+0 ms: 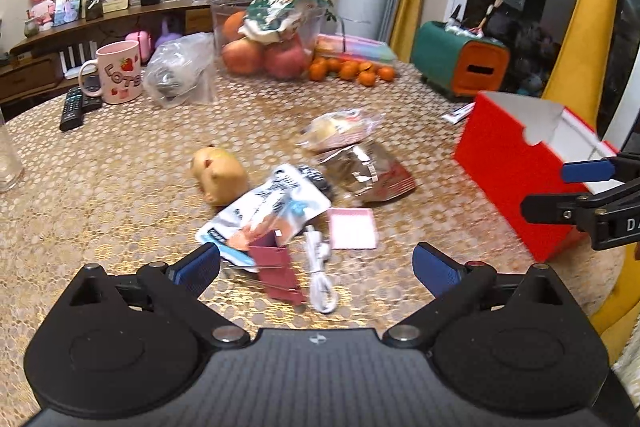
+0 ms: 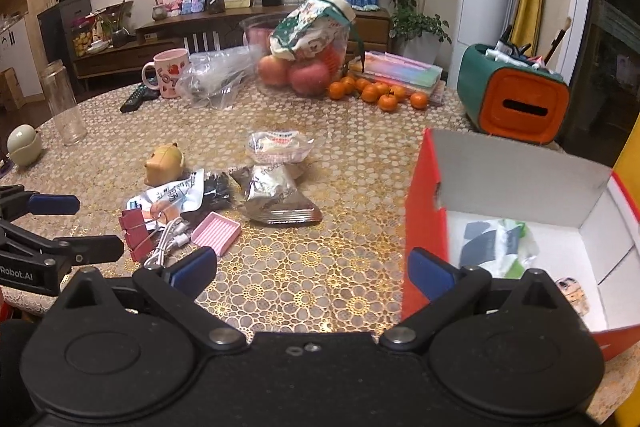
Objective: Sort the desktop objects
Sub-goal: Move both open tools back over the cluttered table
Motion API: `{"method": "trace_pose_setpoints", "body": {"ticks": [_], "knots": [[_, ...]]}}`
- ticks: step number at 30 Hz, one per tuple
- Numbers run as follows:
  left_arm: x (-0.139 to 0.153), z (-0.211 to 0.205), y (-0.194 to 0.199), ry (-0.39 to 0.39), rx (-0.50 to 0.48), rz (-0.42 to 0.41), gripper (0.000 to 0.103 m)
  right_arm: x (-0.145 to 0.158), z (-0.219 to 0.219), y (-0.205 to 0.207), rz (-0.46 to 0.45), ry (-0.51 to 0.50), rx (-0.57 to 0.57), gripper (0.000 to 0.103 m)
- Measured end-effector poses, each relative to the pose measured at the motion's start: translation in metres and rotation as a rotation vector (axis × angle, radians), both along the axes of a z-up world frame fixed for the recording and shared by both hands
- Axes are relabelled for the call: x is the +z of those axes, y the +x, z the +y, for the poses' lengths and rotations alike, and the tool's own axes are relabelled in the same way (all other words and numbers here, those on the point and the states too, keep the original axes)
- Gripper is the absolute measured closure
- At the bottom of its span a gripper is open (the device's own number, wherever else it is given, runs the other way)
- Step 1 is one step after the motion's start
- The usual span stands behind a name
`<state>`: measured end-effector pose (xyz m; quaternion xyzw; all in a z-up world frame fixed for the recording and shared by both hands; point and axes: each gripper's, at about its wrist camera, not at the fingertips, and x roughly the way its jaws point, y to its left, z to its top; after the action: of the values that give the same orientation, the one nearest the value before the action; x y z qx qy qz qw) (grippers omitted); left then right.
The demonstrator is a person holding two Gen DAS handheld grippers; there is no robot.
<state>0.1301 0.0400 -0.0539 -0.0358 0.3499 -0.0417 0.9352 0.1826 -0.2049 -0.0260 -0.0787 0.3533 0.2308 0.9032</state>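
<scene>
Left of the red box (image 2: 426, 223), on the worktop (image 2: 320, 267), lie a yellow toy (image 2: 164, 163), red binder clips (image 2: 134, 231), a white cable (image 2: 168, 239), a pink tray (image 2: 216, 231) and foil packets (image 2: 276, 199). Both the left gripper (image 1: 316, 263) and right gripper (image 2: 312, 271) stand spread wide, holding nothing; inside the box lies a wrapped packet (image 2: 498, 241).

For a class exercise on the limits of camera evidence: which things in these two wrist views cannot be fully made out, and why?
- Red box: left wrist view shows its outside, the near wall hides its contents.
- Small printed item in the box: right wrist view, partly behind the right gripper body.
- White snack packet: print blurred.
- Dark clips: too small to count.
</scene>
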Motion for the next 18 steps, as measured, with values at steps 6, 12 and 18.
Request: {"method": "trace_pose_setpoints", "body": {"ticks": [6,12,18], "knots": [[-0.019,0.011,0.009,0.018,0.031,0.031,0.0,-0.016,0.016,0.005,0.025,-0.005,0.001,0.002],[-0.03,0.014,0.011,0.07,0.045,0.011,0.0,-0.029,0.036,0.012,0.039,-0.006,0.016,0.005],[-0.036,0.015,0.015,0.079,0.038,-0.003,0.001,-0.04,0.057,0.023,0.06,-0.009,0.025,0.009]]}}
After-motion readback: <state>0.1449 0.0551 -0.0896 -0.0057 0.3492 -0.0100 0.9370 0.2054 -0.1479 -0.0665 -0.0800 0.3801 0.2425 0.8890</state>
